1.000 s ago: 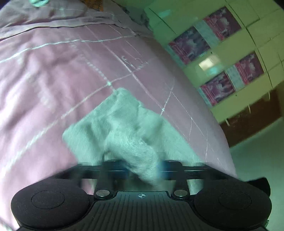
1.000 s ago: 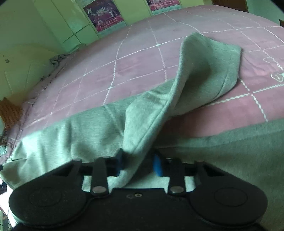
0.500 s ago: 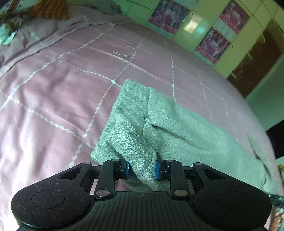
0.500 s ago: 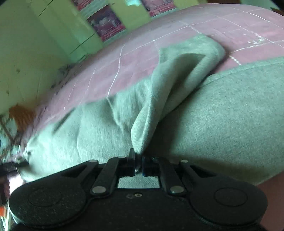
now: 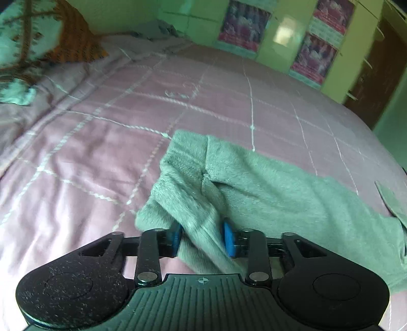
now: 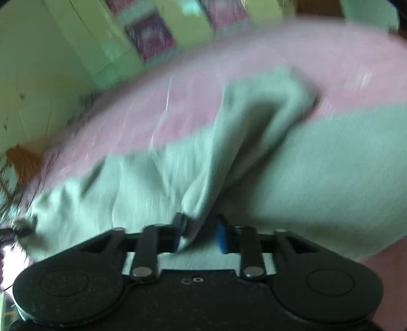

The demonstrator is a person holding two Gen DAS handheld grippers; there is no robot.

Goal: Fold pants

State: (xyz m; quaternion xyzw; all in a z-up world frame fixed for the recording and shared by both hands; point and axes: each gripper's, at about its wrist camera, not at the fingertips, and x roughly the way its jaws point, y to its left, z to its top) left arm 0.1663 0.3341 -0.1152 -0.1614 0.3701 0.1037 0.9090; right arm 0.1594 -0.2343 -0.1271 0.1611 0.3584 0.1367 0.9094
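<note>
Left wrist view: the left gripper (image 5: 202, 238) pinches a fold of the grey pants (image 5: 267, 188), which lie across the pink checked bedspread (image 5: 101, 142) (posters (image 5: 244, 24) on the far wall). Right wrist view, blurred: the right gripper (image 6: 199, 234) stands parted, pants cloth (image 6: 198, 203) draped between its blue pads.

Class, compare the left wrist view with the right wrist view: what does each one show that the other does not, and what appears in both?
Left wrist only: the left gripper, its pads around a fold of the grey-green pants, plus a patterned pillow and a brown door.

Right wrist only: the right gripper, with a raised ridge of cloth running between its parted blue pads; this picture is blurred.

Both: the pants, the pink checked bedspread and posters on green cupboards.
</note>
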